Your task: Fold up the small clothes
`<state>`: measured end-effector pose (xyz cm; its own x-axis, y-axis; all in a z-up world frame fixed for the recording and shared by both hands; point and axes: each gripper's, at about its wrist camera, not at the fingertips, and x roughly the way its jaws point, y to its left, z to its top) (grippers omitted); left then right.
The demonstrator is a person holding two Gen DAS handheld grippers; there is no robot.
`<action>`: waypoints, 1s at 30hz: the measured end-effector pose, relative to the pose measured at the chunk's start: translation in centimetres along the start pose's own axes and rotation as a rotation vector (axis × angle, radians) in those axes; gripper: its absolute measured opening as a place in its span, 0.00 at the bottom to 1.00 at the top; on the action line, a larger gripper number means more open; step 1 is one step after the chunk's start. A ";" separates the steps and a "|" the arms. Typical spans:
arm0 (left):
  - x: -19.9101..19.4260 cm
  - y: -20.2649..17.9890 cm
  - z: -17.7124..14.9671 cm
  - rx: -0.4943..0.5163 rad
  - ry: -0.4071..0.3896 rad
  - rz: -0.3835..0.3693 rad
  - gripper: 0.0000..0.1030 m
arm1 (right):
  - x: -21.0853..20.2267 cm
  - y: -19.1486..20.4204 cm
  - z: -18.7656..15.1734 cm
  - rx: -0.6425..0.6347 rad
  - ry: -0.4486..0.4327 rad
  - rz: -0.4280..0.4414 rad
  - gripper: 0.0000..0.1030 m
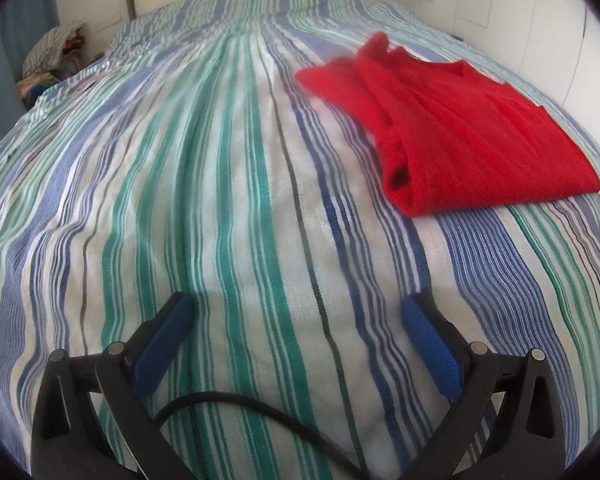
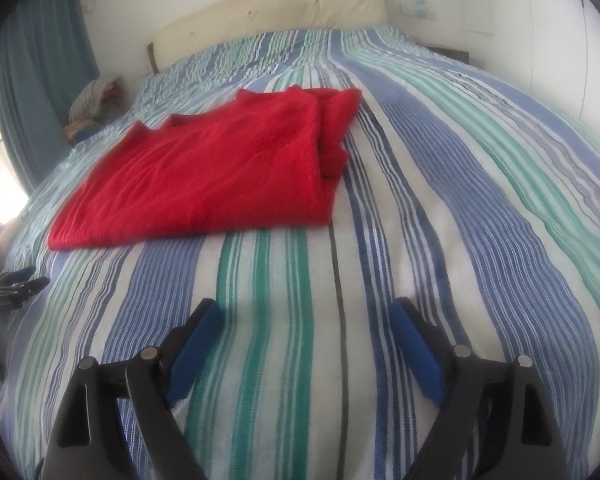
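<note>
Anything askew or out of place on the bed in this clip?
Mostly tidy. The red garment lies folded on the striped cover, but one sleeve end bunches out past the fold on its headboard side. Both tongs, left and right, are open and apart from it.

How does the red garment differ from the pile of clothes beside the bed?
The red knitted garment is one plain colour and folded flat; the heap of mixed clothes is many-coloured and crumpled. The garment lies on the striped bedspread; the heap sits off it, by the curtain. Both are fabric.
</note>
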<state>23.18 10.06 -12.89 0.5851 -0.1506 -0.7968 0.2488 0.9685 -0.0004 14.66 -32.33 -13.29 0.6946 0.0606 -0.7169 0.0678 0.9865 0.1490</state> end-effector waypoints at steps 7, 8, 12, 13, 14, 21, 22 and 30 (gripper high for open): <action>0.0 0.0 0.0 0.000 0.000 0.000 1.00 | 0.2 0.0 0.0 0.001 0.002 0.005 0.86; 0.0 0.0 0.0 0.000 0.000 0.000 1.00 | 0.2 0.0 0.0 0.001 0.002 0.005 0.86; 0.0 0.0 0.0 0.000 0.000 0.000 1.00 | 0.2 0.0 -0.1 0.000 0.002 0.005 0.86; 0.0 0.0 0.0 0.000 0.000 0.000 1.00 | 0.2 0.0 -0.1 0.000 0.002 0.005 0.86; 0.0 0.0 0.0 0.000 0.000 0.000 1.00 | 0.2 0.0 -0.1 0.000 0.002 0.005 0.86; 0.0 0.0 0.0 -0.001 0.000 0.000 1.00 | 0.2 0.0 -0.1 0.000 0.002 0.005 0.86; 0.0 0.0 0.0 -0.001 0.000 0.000 1.00 | 0.2 0.0 -0.1 0.001 0.002 0.006 0.86; 0.0 0.0 0.0 -0.001 0.000 0.000 1.00 | 0.2 -0.2 0.0 0.006 0.000 0.011 0.87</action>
<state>23.18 10.08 -12.88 0.5848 -0.1503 -0.7971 0.2482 0.9687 -0.0005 14.77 -32.48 -13.46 0.6954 0.0712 -0.7151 0.0643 0.9849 0.1606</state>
